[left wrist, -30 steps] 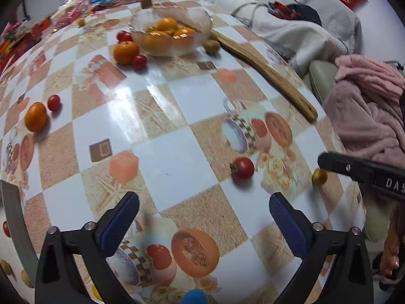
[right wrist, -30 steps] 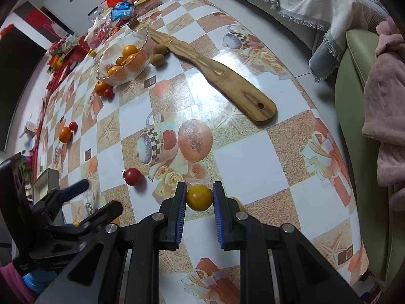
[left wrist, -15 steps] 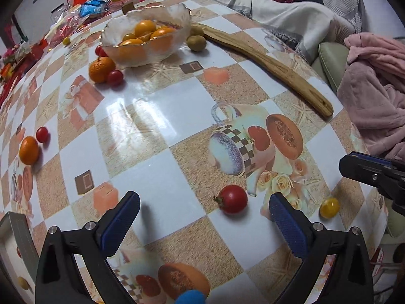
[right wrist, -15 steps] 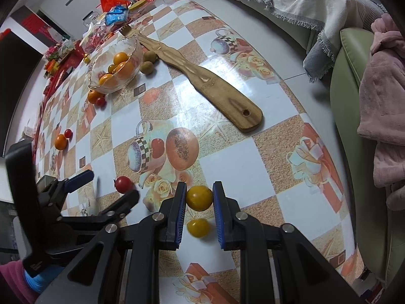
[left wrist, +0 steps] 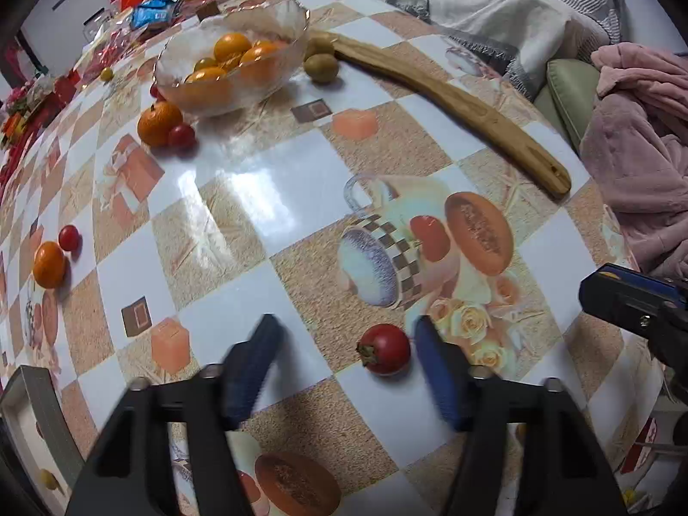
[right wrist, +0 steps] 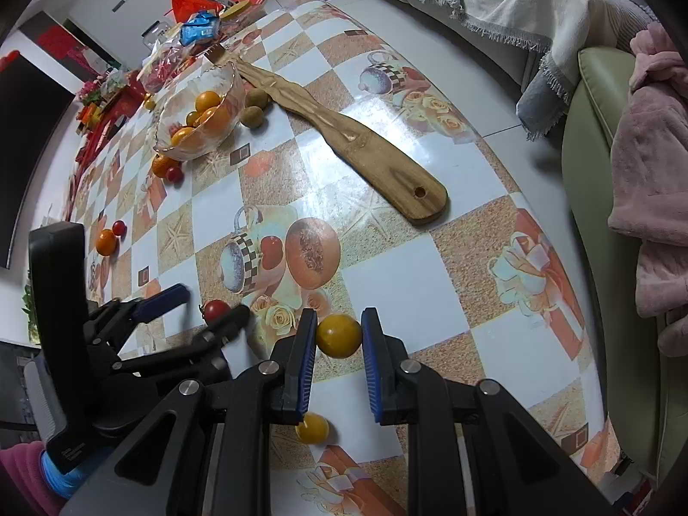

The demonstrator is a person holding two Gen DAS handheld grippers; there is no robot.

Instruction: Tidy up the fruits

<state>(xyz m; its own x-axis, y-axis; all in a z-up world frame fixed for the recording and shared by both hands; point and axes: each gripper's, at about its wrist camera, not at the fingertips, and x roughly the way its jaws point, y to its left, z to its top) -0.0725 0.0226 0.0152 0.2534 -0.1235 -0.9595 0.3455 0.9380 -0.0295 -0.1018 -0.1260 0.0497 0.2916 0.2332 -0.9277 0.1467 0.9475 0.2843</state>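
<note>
A small red tomato (left wrist: 384, 349) lies on the checked tablecloth between the blue fingers of my left gripper (left wrist: 346, 331). The jaws are closing; the right pad is close to the tomato and the left pad stands well clear. The right wrist view shows the same tomato (right wrist: 216, 308) inside the left gripper (right wrist: 210, 301). My right gripper (right wrist: 339, 327) is shut on a yellow tomato (right wrist: 339, 335), held just above the table. A second yellow tomato (right wrist: 312, 428) lies below it. The glass bowl (left wrist: 180, 47) of oranges stands at the far side.
A long wooden paddle (left wrist: 451, 103) lies diagonally to the right of the bowl, two kiwis (left wrist: 320, 66) beside it. An orange (left wrist: 159, 122) and an orange with a red tomato (left wrist: 49, 264) sit to the left. The table edge and a pink blanket (left wrist: 636, 137) are right.
The left gripper has moved over to the red tomato and its jaws have narrowed around it. The right gripper has kept its hold on the yellow tomato without moving.
</note>
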